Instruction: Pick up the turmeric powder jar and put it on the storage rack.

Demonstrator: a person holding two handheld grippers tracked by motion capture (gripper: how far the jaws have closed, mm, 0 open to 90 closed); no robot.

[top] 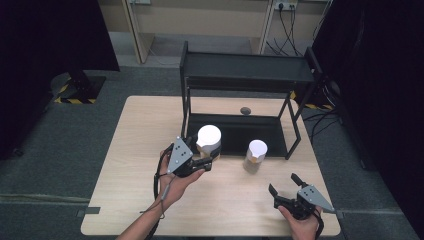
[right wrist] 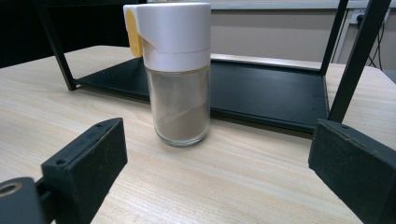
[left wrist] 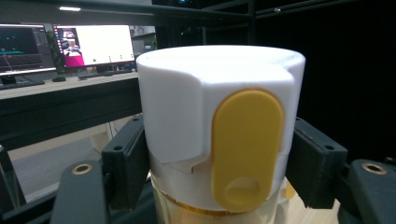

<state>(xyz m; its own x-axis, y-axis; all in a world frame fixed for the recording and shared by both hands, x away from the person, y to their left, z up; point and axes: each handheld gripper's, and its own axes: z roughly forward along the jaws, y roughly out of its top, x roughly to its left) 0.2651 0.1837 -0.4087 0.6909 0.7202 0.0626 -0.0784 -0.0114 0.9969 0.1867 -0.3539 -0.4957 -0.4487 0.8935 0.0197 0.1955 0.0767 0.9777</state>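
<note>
Pale wood bench carries a black rack. We hold 1 shaker clamped in the left fingers at the rack's front left corner; keep it upright and clear the shelf edge. Right fingers gape, empty, facing the 2nd shaker.

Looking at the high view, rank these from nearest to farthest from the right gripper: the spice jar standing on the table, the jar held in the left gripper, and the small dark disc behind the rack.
From the right gripper:
1. Standing spice jar, just ahead, to its left.
2. Held jar, farther left, in the left gripper.
3. Dark disc, at the table's far edge.
</note>
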